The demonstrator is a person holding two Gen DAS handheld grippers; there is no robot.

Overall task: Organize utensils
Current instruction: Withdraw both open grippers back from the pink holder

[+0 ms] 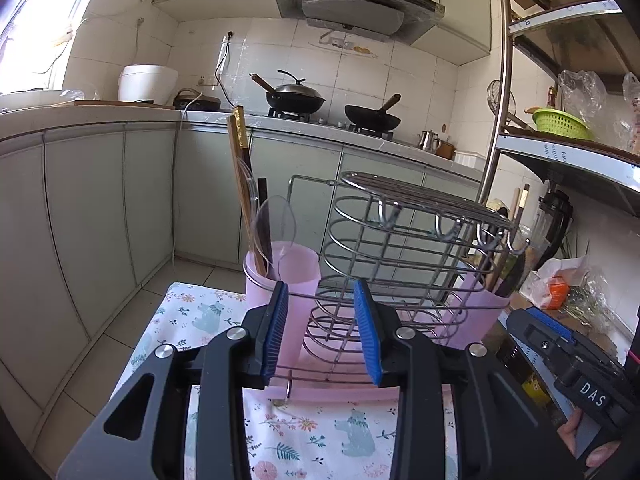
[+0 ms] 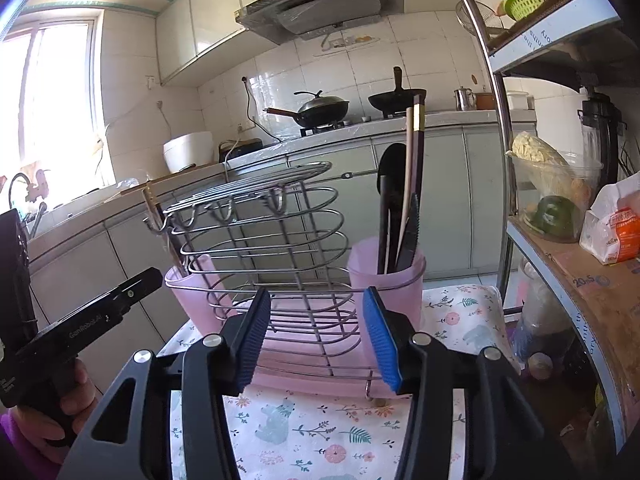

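A wire utensil rack (image 1: 400, 240) (image 2: 264, 232) stands on a pink tray (image 1: 328, 394) (image 2: 304, 380) over a floral cloth. Its left pink cup (image 1: 298, 276) (image 2: 188, 292) holds gold-tipped chopsticks (image 1: 240, 168) and a clear plastic spoon (image 1: 276, 220). Its right pink cup (image 1: 486, 312) (image 2: 386, 284) holds a black spoon (image 2: 390, 184), chopsticks (image 2: 414, 152) and a black serrated knife (image 2: 410, 236). My left gripper (image 1: 320, 288) is open just in front of the rack, nothing between its blue pads. My right gripper (image 2: 317, 294) is open wide before the rack, also empty.
The floral cloth (image 1: 320, 440) (image 2: 320, 432) covers a small table with floor tiles to its left. A metal shelf unit (image 1: 560, 152) (image 2: 568, 264) with bags and a green basket (image 1: 560, 122) stands close on the right. Counter, woks (image 1: 296, 100) and rice cooker (image 1: 148, 84) are far behind.
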